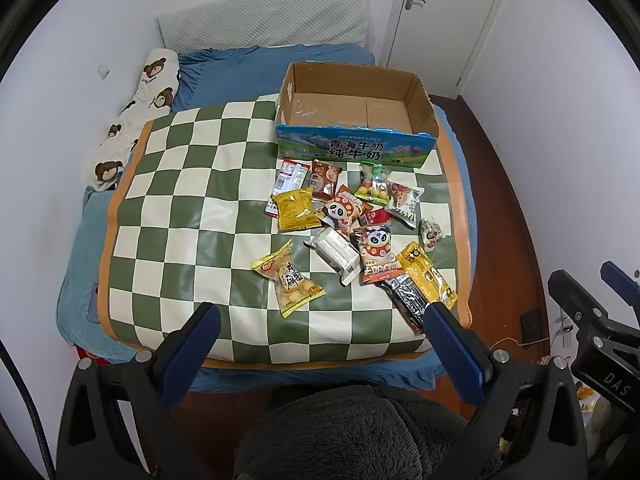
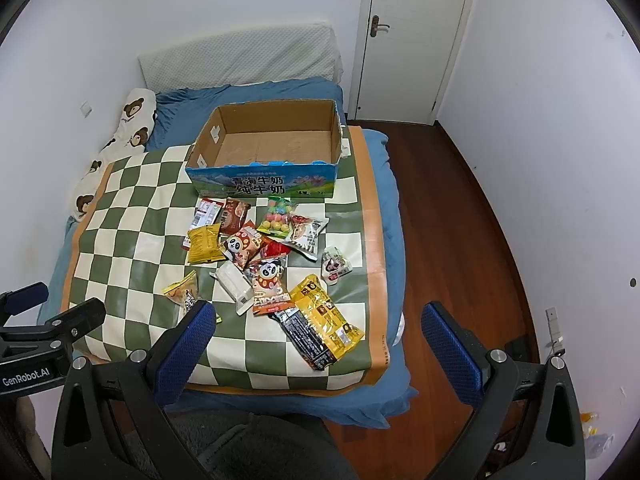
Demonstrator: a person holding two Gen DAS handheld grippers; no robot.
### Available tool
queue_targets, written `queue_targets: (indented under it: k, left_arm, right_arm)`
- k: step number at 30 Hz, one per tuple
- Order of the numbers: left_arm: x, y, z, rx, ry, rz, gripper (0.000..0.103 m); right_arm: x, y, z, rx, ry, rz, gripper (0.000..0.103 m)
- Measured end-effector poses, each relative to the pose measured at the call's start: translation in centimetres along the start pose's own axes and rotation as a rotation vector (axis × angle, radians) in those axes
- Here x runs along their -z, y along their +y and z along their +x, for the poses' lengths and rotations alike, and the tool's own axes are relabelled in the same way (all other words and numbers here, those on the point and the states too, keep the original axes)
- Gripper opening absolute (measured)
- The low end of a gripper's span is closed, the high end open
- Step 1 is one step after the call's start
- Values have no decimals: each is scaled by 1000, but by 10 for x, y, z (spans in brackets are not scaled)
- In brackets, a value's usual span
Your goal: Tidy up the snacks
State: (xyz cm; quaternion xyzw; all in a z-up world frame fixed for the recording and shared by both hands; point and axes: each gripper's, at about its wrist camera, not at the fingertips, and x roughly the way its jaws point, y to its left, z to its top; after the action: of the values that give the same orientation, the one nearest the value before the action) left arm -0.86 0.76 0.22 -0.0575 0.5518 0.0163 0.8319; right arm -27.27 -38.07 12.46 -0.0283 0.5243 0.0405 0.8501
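Observation:
Several snack packets lie scattered on a green-and-white checkered mat (image 1: 192,216), in front of an empty cardboard box (image 1: 356,152) with a blue printed front. Among them are a yellow packet (image 1: 296,210), a panda packet (image 1: 376,252), a white packet (image 1: 334,250) and a yellow-and-black packet (image 1: 428,276) lying on a black one (image 1: 404,298). My left gripper (image 1: 322,308) hovers open above the mat's near edge, holding nothing. My right gripper (image 2: 319,307) is open too, above the yellow-and-black packet (image 2: 328,316) and short of the box (image 2: 260,184). Each gripper shows at the edge of the other's view.
The mat lies on a bed with a blue sheet (image 1: 80,248). A bear-print pillow (image 1: 140,108) runs along the left wall and a white pillow (image 1: 264,20) stands at the head. Wooden floor (image 2: 460,240) and a white door (image 2: 416,40) are to the right. Dark fuzzy fabric (image 1: 360,432) sits below the grippers.

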Motion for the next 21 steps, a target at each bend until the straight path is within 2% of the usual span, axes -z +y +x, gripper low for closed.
queue_targets:
  k: [21]
  left_arm:
    - [0, 2, 0, 0, -3, 0, 103]
  right_arm:
    - [-1, 1, -7, -3, -12, -1, 103]
